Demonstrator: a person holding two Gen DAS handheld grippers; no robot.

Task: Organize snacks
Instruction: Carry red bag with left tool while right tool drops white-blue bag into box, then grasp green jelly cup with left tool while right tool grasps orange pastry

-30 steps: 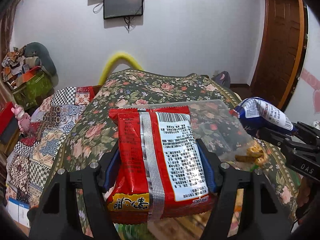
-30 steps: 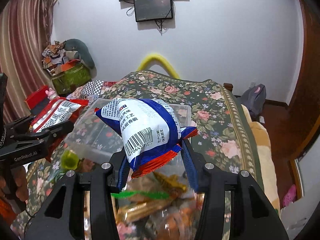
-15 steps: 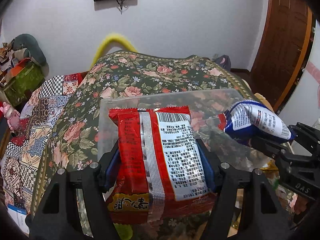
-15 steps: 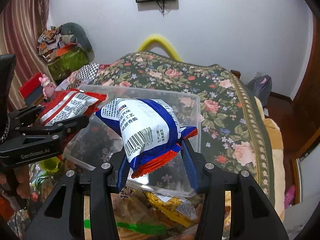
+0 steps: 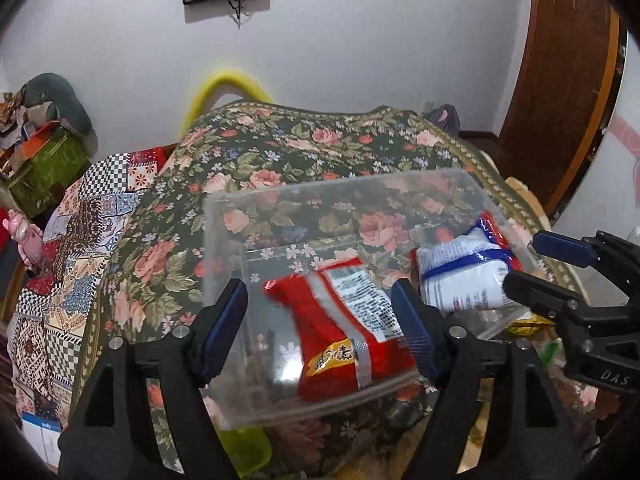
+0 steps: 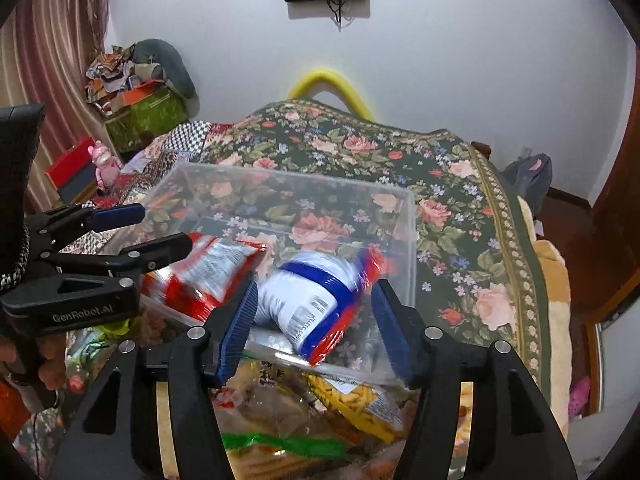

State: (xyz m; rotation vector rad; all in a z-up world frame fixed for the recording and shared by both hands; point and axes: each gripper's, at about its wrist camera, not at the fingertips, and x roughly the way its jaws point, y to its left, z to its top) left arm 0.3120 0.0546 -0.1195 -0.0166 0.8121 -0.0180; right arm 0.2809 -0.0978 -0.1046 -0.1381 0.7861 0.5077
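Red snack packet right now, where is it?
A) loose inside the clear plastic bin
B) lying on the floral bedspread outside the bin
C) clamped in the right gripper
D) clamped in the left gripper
A: the red packet sits loose and motion-blurred inside the clear bin, with the left gripper pads spread clear of it, its jaws having just been opening.

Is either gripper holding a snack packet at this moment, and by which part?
Neither. Left gripper and right gripper have just opened; red packet and blue-white packet are loose inside the clear box.

Left hand-held gripper point(image 5: 320, 320), right hand-held gripper point(image 6: 316, 320): black frames, blue ribbed pads, silver screws.
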